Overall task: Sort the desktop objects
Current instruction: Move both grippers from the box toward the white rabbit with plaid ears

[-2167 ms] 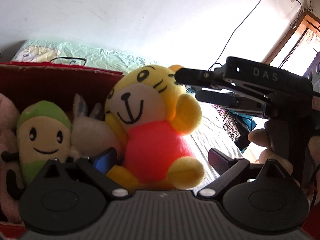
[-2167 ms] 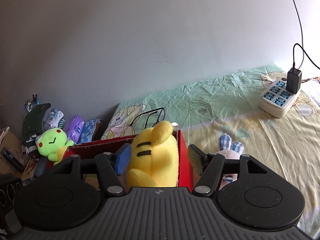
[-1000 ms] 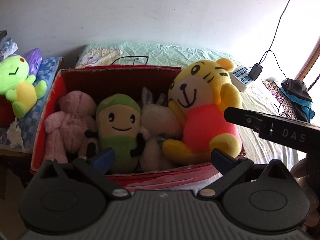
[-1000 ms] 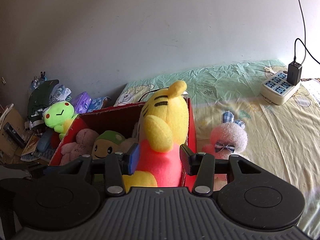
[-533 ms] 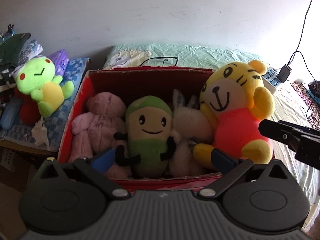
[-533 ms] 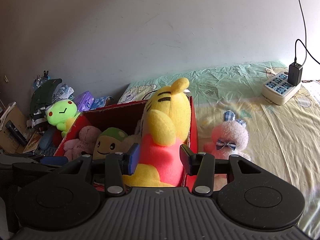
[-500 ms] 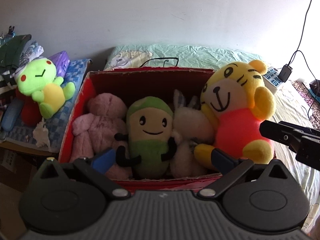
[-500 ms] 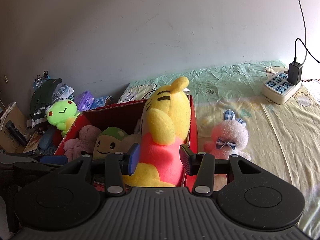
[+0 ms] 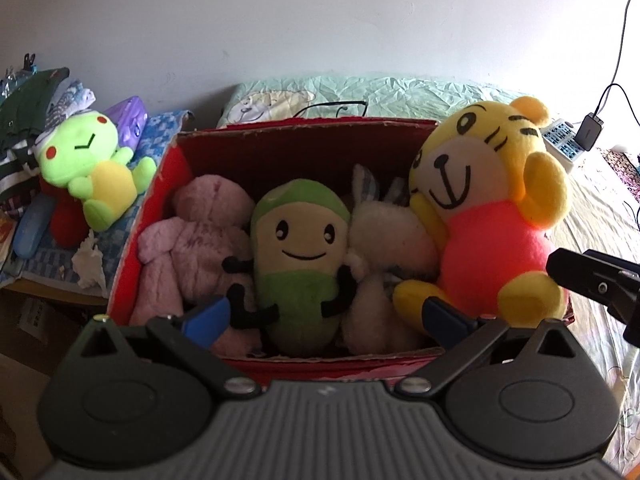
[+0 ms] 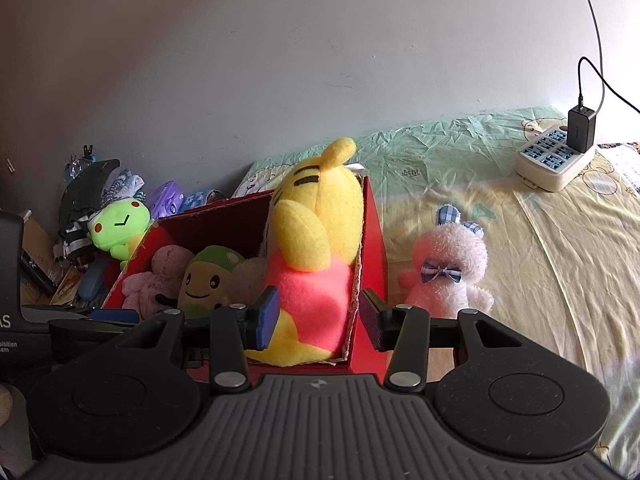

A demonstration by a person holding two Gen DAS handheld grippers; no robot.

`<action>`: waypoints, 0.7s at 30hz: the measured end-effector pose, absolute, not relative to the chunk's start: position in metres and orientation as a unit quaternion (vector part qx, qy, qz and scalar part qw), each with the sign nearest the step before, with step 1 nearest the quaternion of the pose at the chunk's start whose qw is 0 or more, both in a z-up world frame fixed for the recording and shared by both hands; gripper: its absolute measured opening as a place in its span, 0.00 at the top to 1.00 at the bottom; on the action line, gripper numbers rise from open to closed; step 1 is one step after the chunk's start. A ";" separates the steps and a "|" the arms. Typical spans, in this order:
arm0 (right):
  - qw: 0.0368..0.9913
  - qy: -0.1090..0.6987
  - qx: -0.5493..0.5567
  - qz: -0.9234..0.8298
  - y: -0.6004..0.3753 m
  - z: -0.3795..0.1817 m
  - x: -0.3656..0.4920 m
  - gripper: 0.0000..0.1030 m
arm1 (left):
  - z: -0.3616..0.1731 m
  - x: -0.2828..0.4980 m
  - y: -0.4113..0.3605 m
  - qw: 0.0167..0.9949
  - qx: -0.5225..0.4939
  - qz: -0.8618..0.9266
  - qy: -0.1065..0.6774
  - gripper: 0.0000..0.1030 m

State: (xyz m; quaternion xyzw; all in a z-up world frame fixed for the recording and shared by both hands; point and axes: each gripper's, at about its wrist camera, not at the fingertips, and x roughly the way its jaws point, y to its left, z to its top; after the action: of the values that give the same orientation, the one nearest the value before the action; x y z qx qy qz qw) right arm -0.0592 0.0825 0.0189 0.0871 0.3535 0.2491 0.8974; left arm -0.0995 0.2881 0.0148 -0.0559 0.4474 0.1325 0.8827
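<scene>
Four plush toys fill the red box, both tongs, left and right, spread and empty.

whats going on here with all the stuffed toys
A person with a hand-held gripper in each hand is sorting plush toys into a red box. The yellow tiger sits at its right end beside three other toys. The right hand-held gripper straddles the tiger and the box wall without pressing. The left hand-held gripper hangs open above the box. A white bunny lies outside on the bed.

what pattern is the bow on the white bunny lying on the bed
Blue-and-white check on the bow; the right wrist view shows it best.
</scene>
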 end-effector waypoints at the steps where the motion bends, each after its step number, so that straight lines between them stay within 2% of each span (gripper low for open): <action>1: 0.897 0.353 0.091 0.250 0.080 0.018 -0.060 0.53 | 0.014 -0.099 0.287 0.882 -0.054 0.133 0.449 0.01; 13: 0.881 0.362 0.104 0.286 0.056 0.014 -0.049 0.53 | 0.009 -0.099 0.276 0.872 -0.071 0.168 0.454 0.01; 21: 0.871 0.387 0.122 0.277 0.008 0.004 -0.030 0.53 | 0.031 -0.102 0.257 0.893 -0.084 0.177 0.405 0.01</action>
State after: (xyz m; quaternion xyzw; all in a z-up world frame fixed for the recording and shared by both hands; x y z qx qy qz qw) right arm -0.0295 0.0076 0.0041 0.1224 0.3865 0.2773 0.8710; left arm -0.1024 0.2572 0.0314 -0.0841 0.4051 0.1768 0.8931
